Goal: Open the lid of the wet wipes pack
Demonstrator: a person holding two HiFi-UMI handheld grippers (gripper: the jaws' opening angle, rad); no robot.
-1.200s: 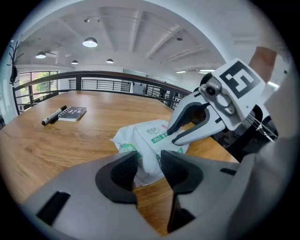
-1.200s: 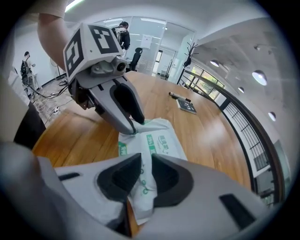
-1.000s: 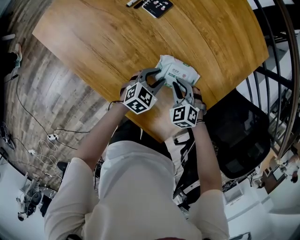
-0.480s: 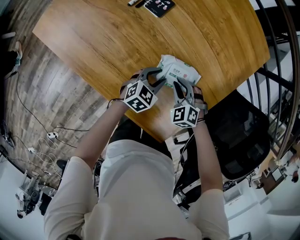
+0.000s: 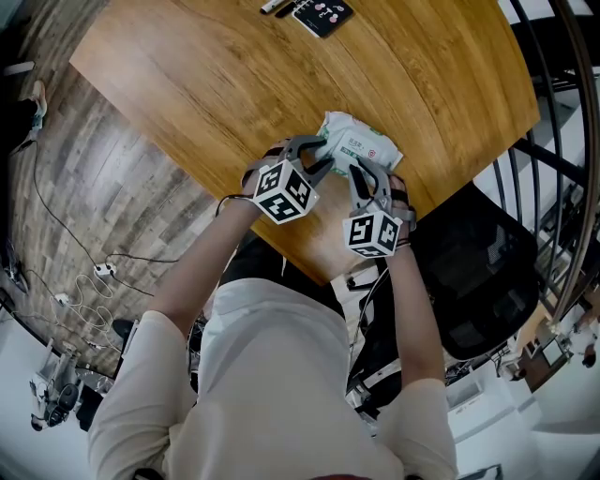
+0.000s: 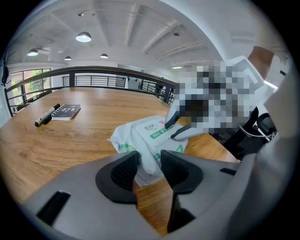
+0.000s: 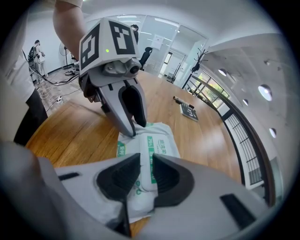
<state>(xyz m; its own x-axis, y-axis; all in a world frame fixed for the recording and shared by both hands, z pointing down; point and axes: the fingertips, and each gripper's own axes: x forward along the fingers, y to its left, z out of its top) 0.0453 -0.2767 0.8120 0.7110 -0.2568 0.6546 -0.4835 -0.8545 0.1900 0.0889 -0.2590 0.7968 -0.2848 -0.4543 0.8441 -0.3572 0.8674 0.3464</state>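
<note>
The wet wipes pack is white with green print and lies on the wooden table near its front edge. My left gripper is shut on the pack's left end; in the left gripper view the crumpled wrapper sits pinched between the pads. My right gripper reaches onto the top from the near side. Its jaws stand almost together over the flat lid label, whose near edge runs into the gap. In the right gripper view, the left gripper's fingertips press on the pack's far end.
A black notebook and a marker lie at the table's far edge. A black office chair stands right of the person, and a dark railing runs along the right. The table's front edge is just below the pack.
Almost nothing differs. Both grippers stay on the pack; the left gripper's cube has edged slightly up and to the right.
</note>
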